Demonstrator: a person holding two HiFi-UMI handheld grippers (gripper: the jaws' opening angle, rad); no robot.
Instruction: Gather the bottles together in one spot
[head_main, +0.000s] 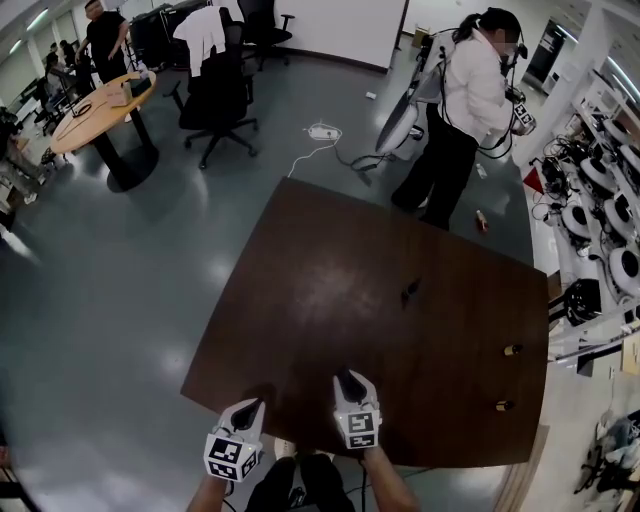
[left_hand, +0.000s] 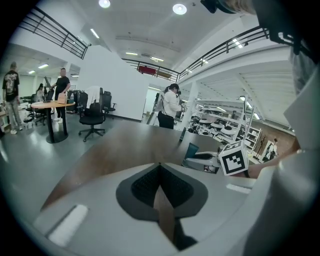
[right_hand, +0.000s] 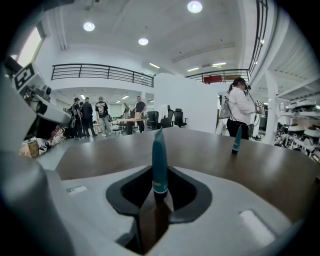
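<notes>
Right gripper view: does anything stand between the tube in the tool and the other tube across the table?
Nothing visible. Only table lies between the tube in the right tool and the far tube.

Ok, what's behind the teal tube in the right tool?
Bare brown table, then a second teal tube farther back and right, a person beyond the edge. The held teal tube covers the strip directly behind it.

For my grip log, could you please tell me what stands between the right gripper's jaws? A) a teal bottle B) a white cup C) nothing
A: the right gripper view shows a teal bottle standing upright in the right gripper, whose jaws close on it.
</notes>
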